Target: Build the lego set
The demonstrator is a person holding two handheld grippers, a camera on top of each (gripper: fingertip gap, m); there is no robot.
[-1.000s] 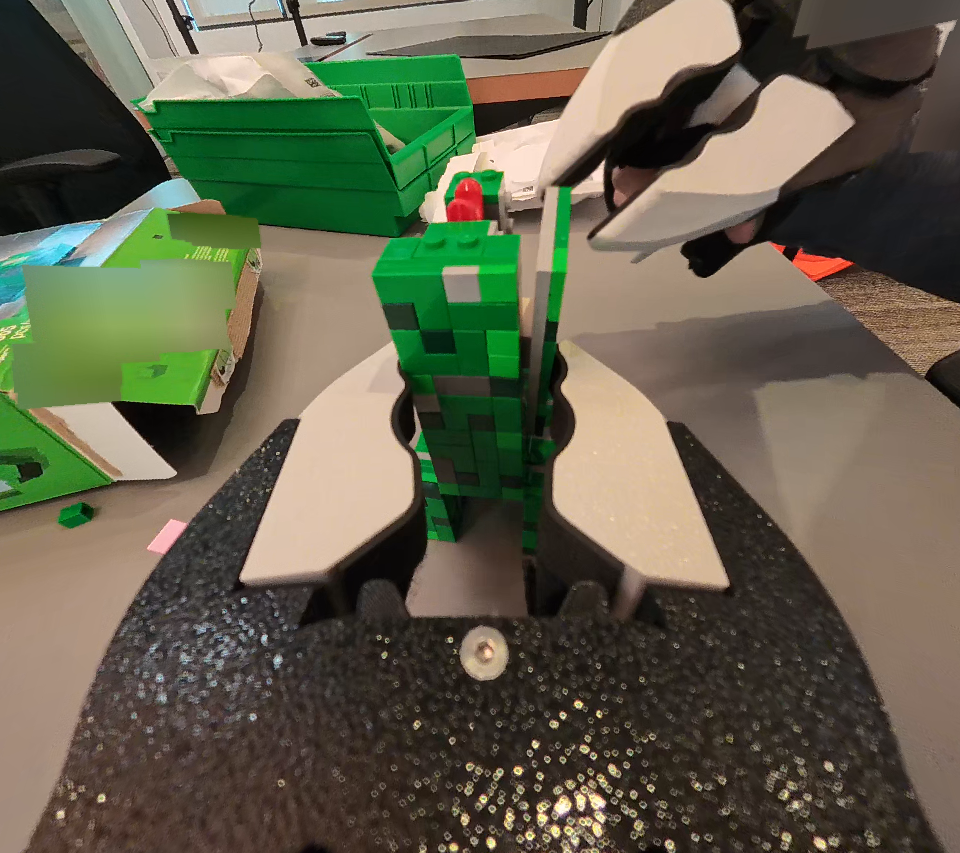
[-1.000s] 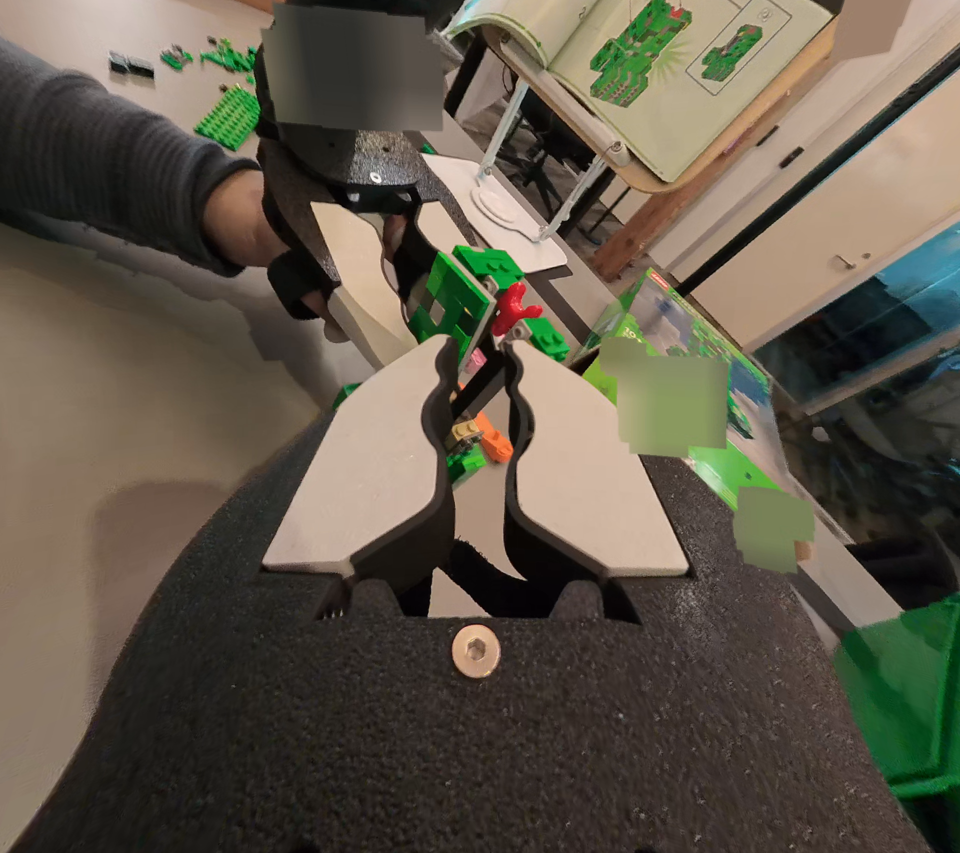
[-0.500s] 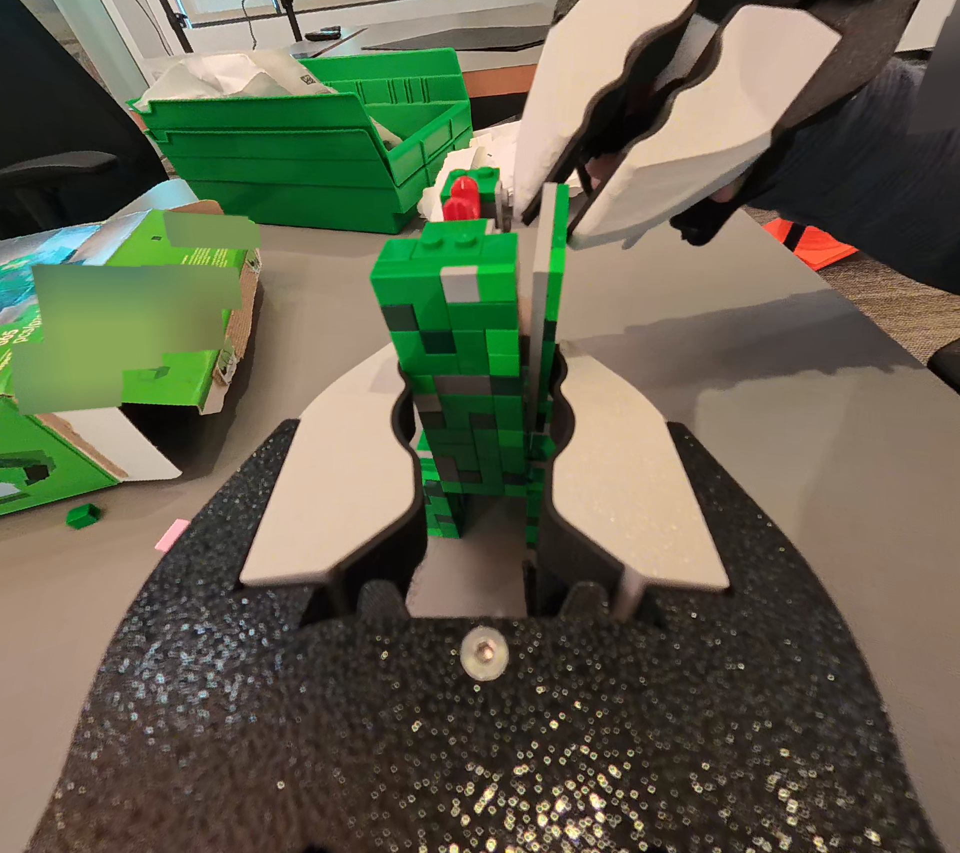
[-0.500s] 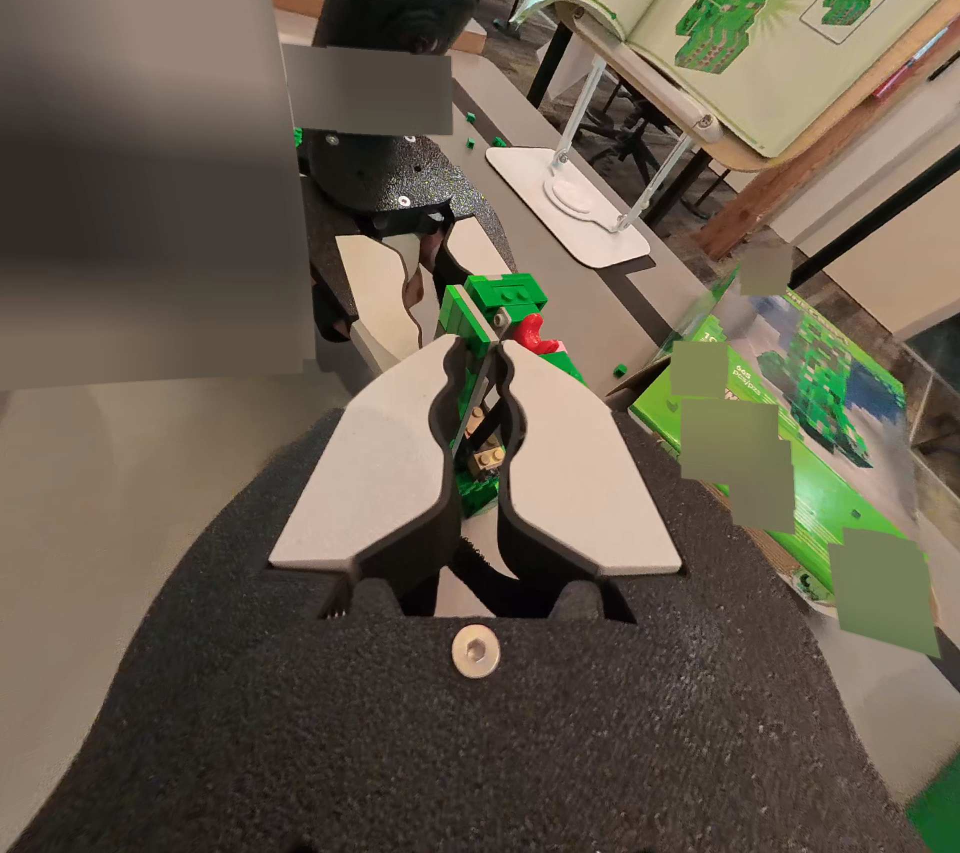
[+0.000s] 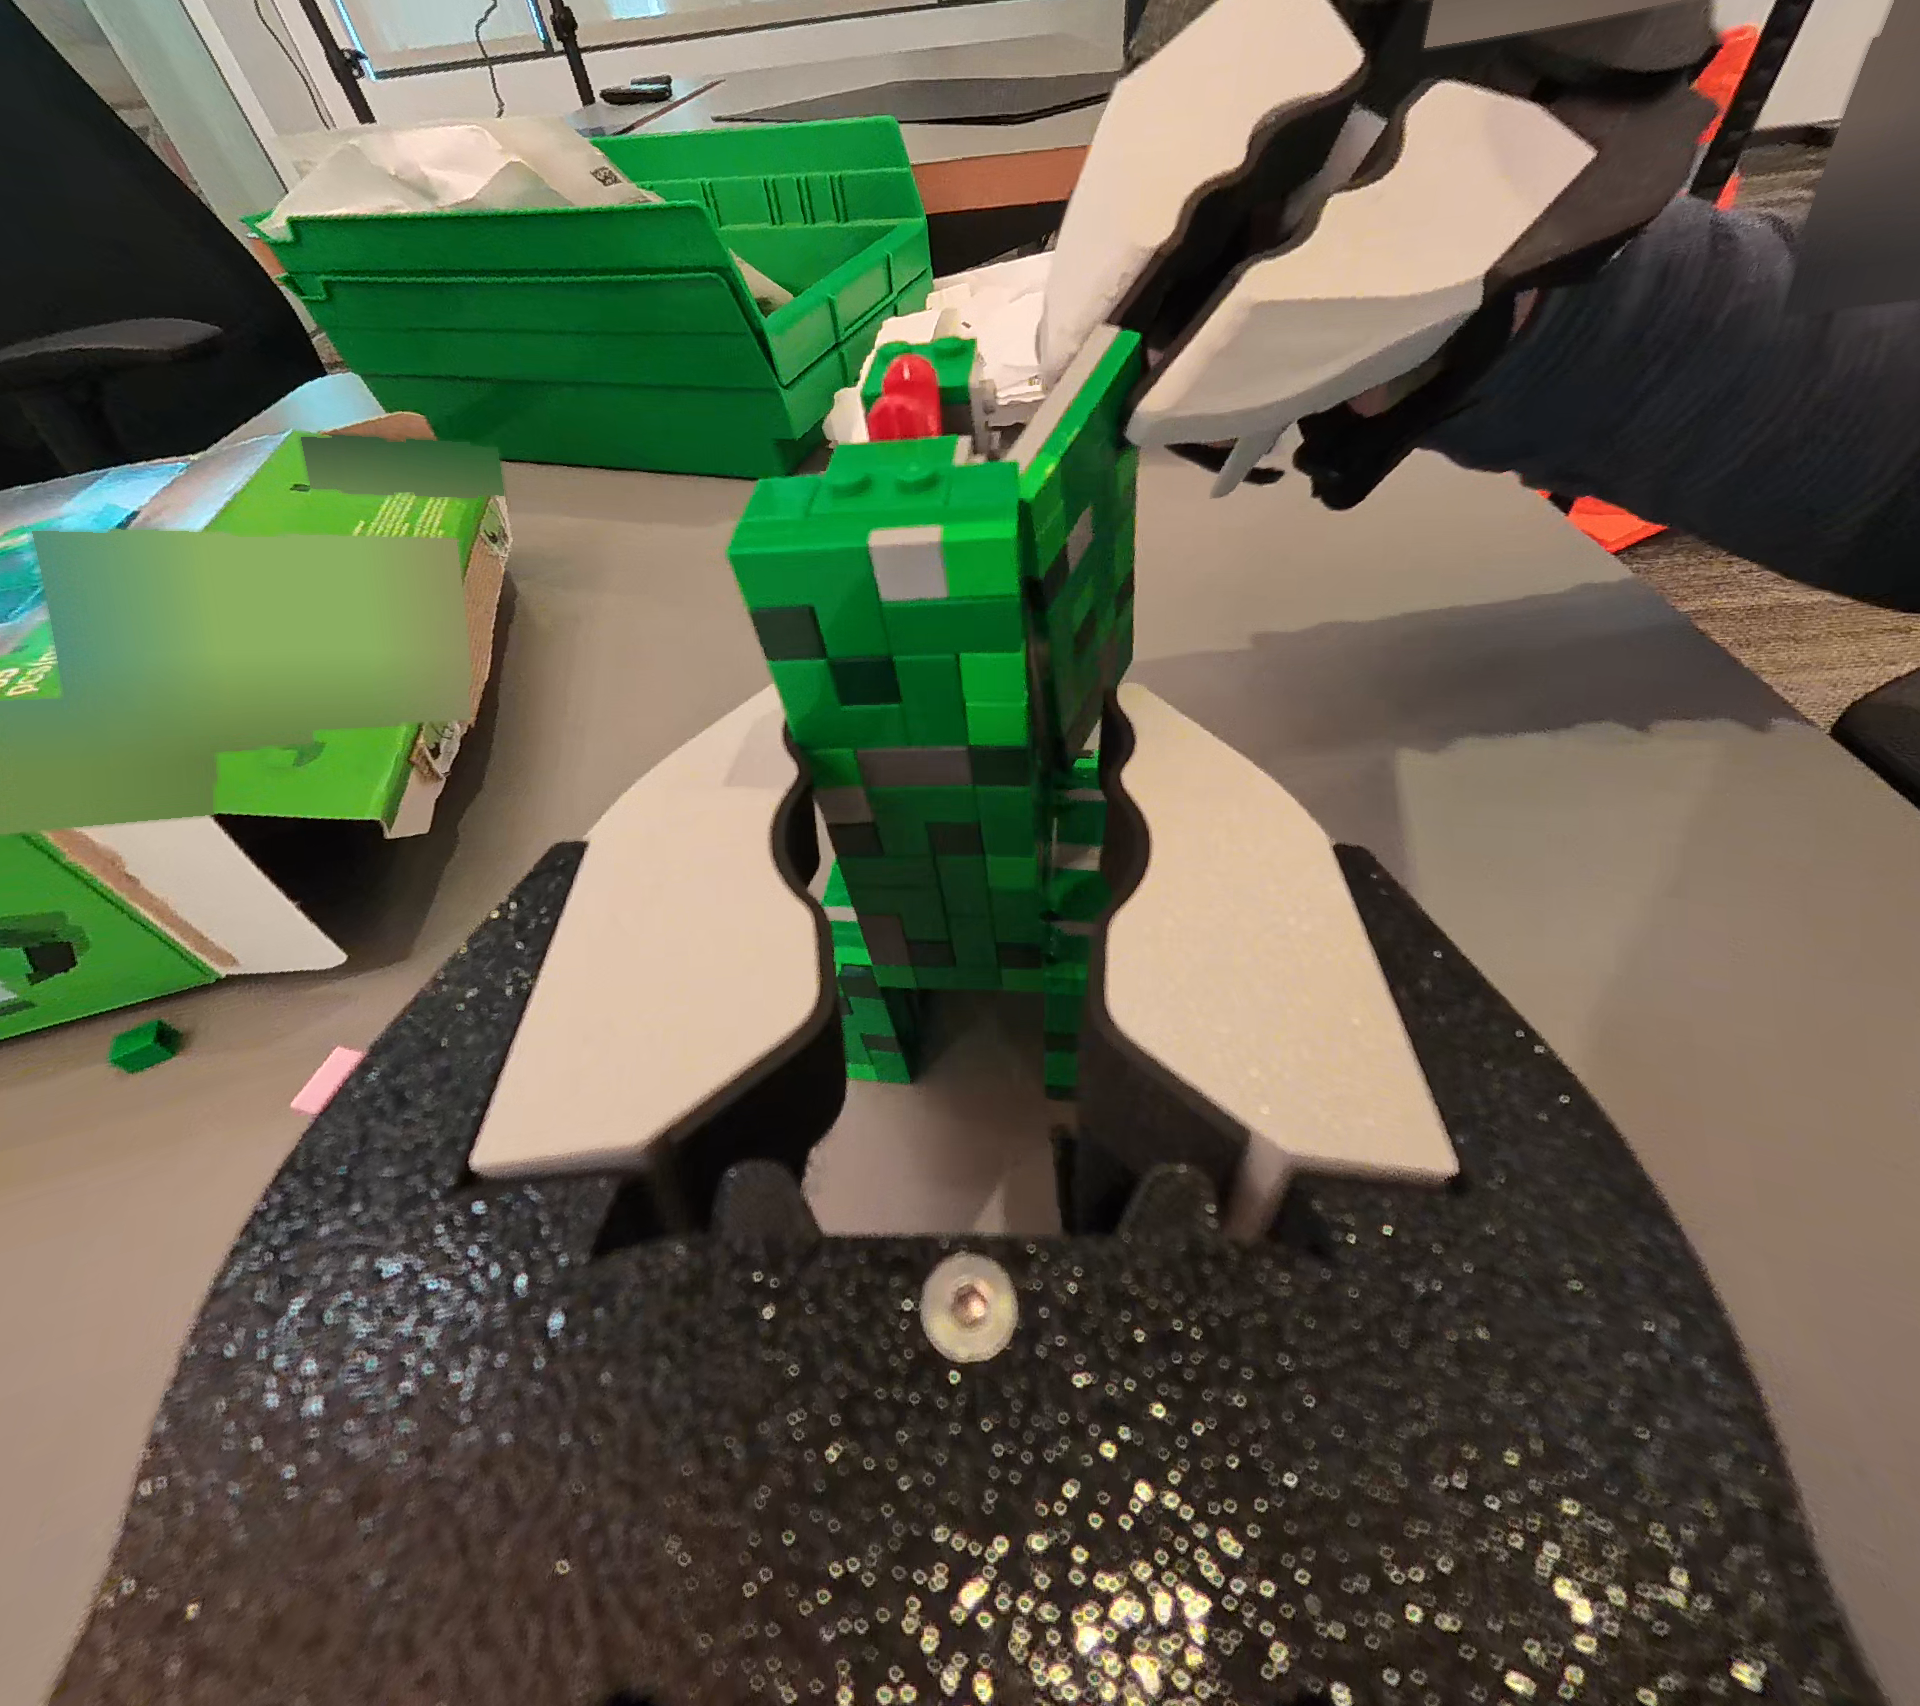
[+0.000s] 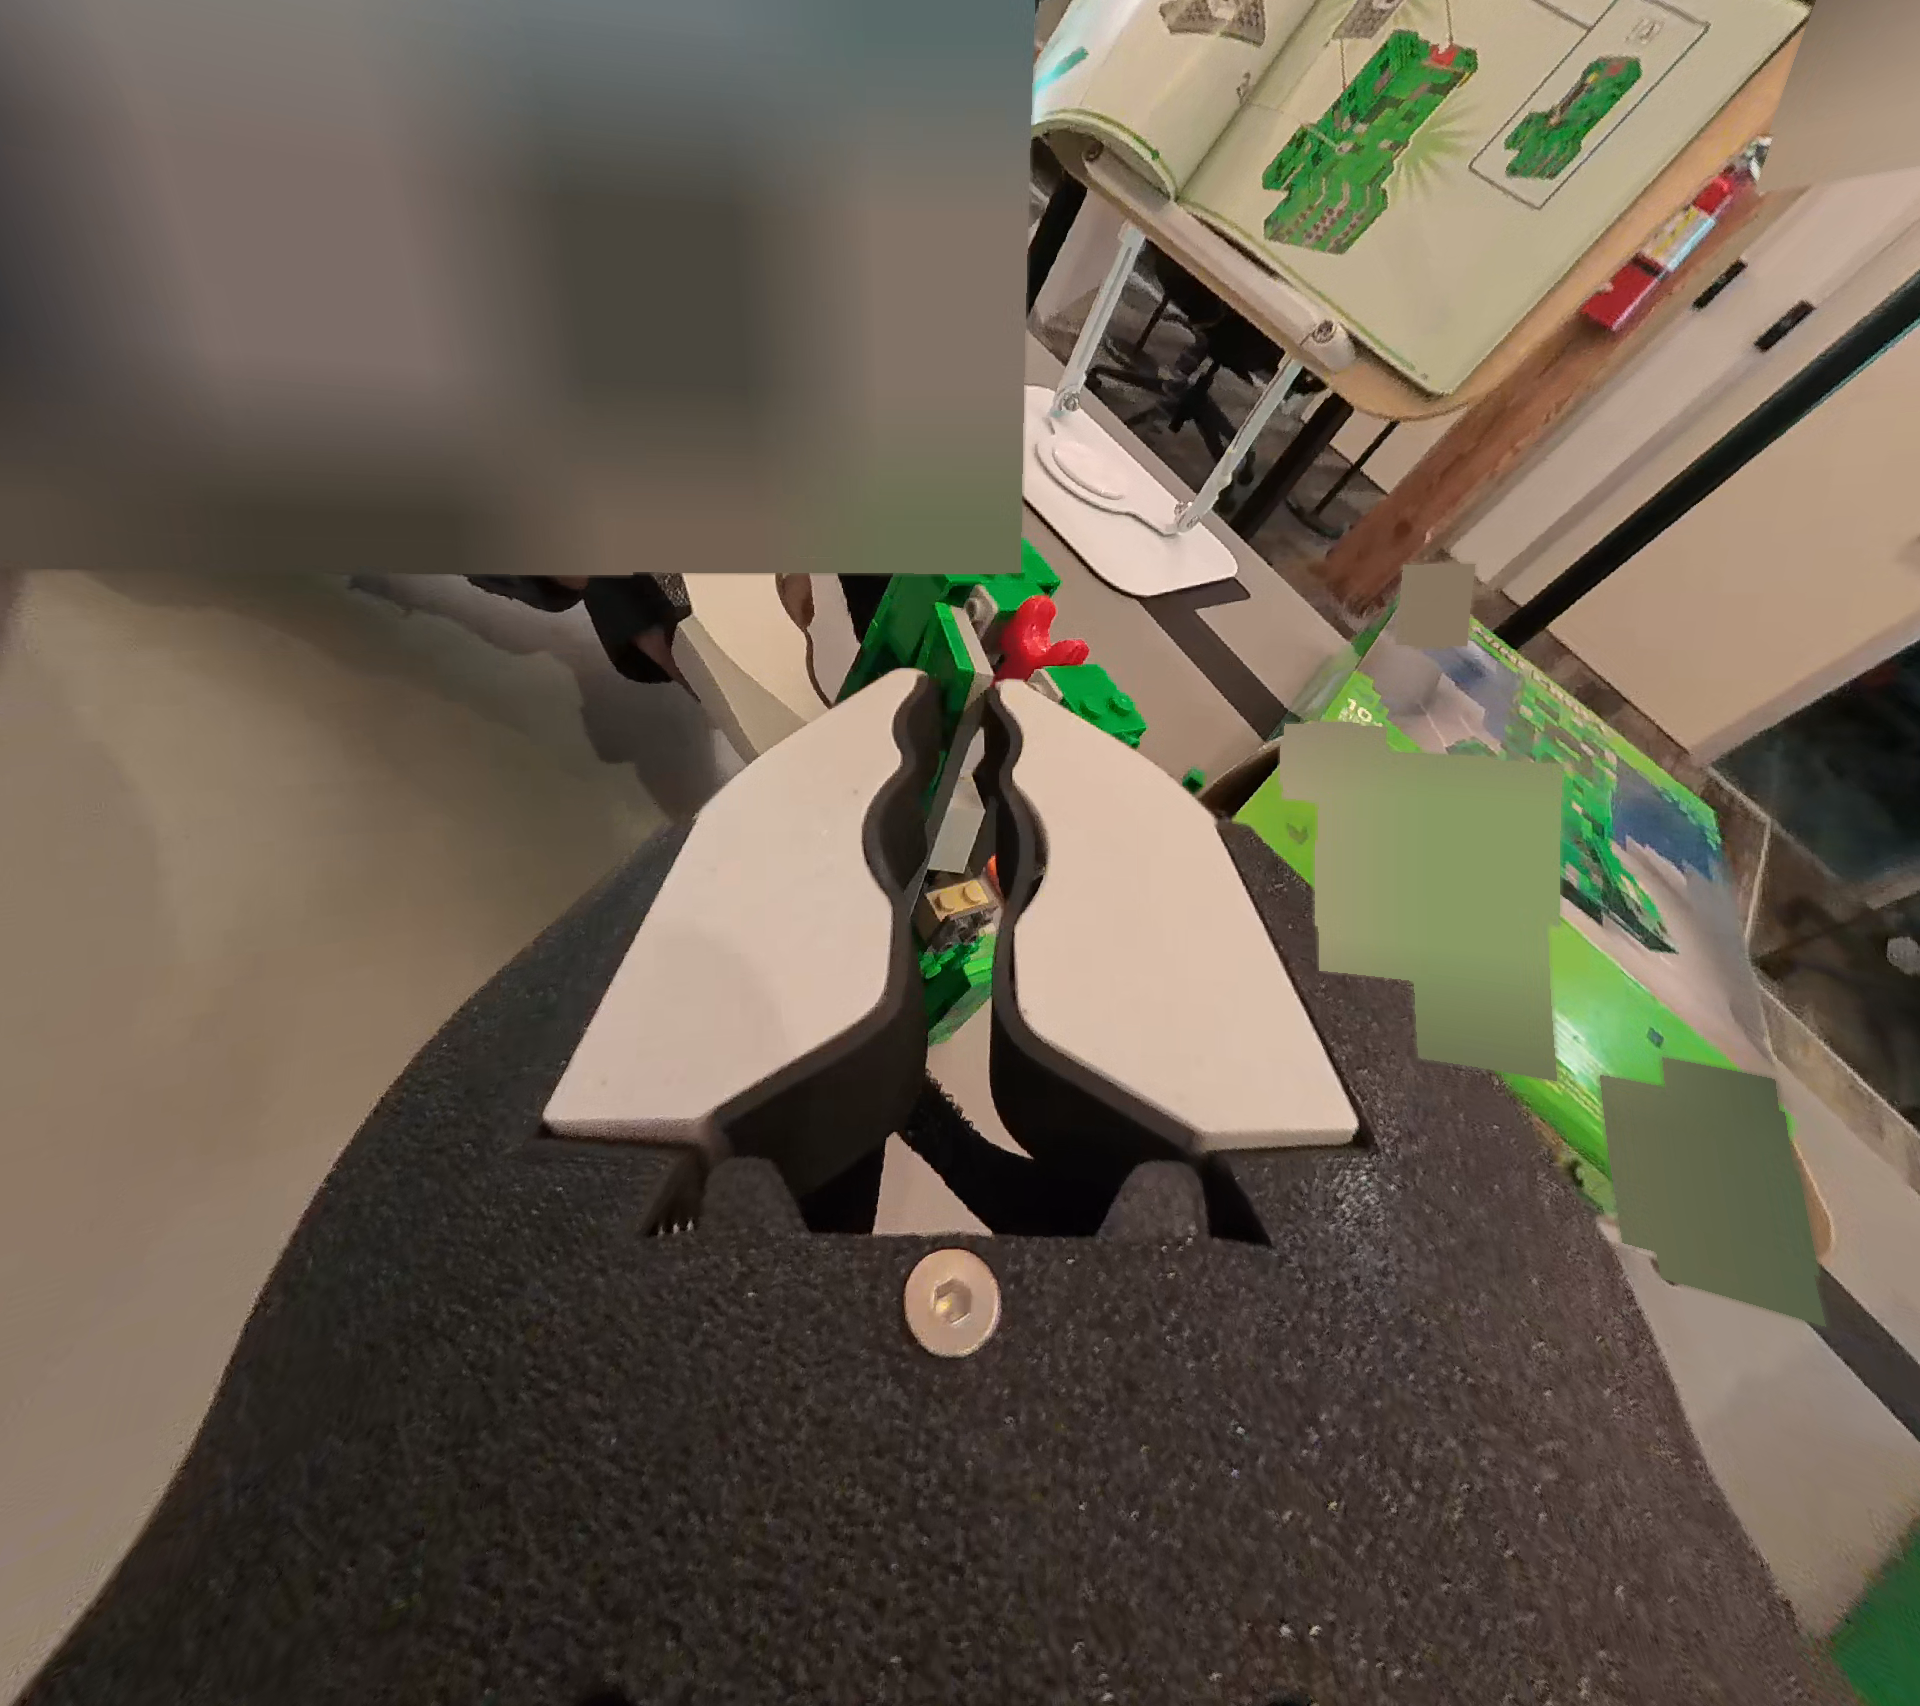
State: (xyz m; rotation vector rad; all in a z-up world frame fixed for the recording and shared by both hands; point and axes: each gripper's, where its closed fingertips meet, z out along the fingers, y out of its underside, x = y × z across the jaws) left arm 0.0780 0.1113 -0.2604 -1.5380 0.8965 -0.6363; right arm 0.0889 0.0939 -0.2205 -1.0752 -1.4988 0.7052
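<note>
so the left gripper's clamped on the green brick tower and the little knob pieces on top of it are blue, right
Not quite: the knob pieces are red, not blue, as the left wrist view shows. The left gripper does clamp the green brick tower.

Bright window daylight, soft shadows on the table (image 5: 1351, 576), wide-angle edge distortion.
</note>
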